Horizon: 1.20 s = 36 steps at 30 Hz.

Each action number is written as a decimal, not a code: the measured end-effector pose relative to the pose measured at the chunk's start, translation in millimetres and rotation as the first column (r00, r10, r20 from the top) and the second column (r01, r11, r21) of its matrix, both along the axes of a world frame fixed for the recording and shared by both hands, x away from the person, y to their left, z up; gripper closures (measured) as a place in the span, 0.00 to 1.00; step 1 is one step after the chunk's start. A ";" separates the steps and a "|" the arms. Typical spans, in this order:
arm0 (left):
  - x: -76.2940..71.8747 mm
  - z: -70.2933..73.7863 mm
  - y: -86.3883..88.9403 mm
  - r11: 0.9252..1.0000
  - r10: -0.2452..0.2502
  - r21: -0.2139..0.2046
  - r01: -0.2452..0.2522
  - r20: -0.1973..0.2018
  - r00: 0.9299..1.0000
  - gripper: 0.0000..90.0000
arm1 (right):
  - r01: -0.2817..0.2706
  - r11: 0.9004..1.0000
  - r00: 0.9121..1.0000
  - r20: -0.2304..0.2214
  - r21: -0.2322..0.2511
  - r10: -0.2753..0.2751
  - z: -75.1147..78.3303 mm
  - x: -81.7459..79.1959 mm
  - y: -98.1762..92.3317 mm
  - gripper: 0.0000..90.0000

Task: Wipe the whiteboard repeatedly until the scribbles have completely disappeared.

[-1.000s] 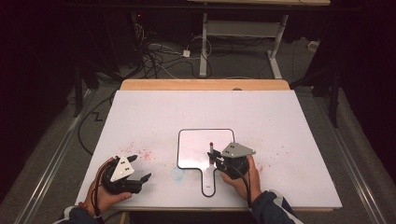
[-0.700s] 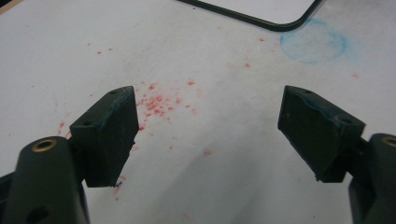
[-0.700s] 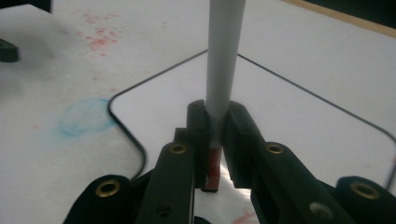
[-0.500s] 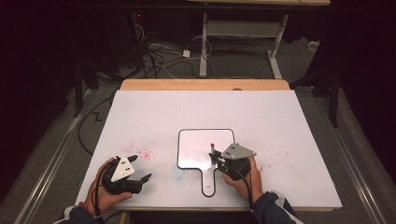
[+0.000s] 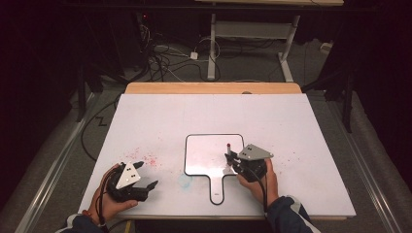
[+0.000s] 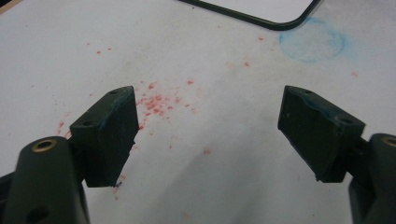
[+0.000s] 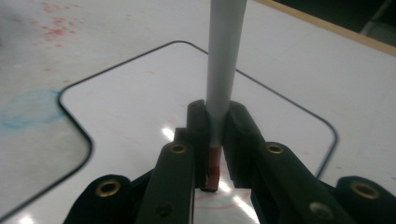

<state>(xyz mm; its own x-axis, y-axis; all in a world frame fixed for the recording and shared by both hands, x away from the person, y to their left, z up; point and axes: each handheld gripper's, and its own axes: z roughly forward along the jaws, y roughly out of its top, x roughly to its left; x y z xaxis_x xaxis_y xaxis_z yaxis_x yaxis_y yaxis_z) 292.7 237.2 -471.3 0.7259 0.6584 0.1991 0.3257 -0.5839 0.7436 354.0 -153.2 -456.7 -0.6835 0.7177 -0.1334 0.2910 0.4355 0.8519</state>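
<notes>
A small white board with a black rim and a short handle lies flat near the table's front middle. My right gripper stands over the board's right part, shut on a grey marker that is held upright. In the right gripper view the jaws clamp the marker low on its barrel, and its red tip points down at the board. My left gripper rests at the front left, apart from the board. Its jaws are open and nothing lies between them.
Red speckles stain the white table left of the board, and a faint blue ring sits by the board's lower left corner. A wooden strip edges the far side. Cables and a desk frame stand on the floor beyond.
</notes>
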 end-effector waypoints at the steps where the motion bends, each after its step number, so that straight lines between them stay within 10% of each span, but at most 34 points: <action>1: 0.1 0.0 -0.1 1.000 0.000 0.000 0.000 0.000 1.000 0.22 | 0.017 1.000 1.000 0.004 0.000 -0.017 -0.2 3.7 -4.3 0.91; 22: 1.0 -1.1 -1.9 1.000 -0.016 0.003 0.016 -0.007 1.000 0.22 | 0.099 0.995 0.995 0.015 0.027 -0.099 -2.1 20.5 -17.3 0.91; 30: 0.7 -0.8 -2.7 1.000 -0.025 0.003 0.025 -0.007 1.000 0.22 | -0.019 1.000 1.000 0.024 0.019 0.019 -3.8 10.1 7.8 0.91; 36: 0.5 -0.9 -1.7 1.000 -0.026 0.001 0.026 -0.008 1.000 0.22 | 0.064 0.998 0.997 0.040 -0.007 -0.064 -2.6 18.4 -2.5 0.91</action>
<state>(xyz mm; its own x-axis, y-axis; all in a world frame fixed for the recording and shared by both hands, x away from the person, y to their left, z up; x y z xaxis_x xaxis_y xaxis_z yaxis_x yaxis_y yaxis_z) 293.2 235.5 -472.2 0.7444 0.6390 0.1940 0.3163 -0.5932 0.7403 372.3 -155.7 -459.3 -0.6299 0.7588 -0.1655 0.2845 0.4238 0.8599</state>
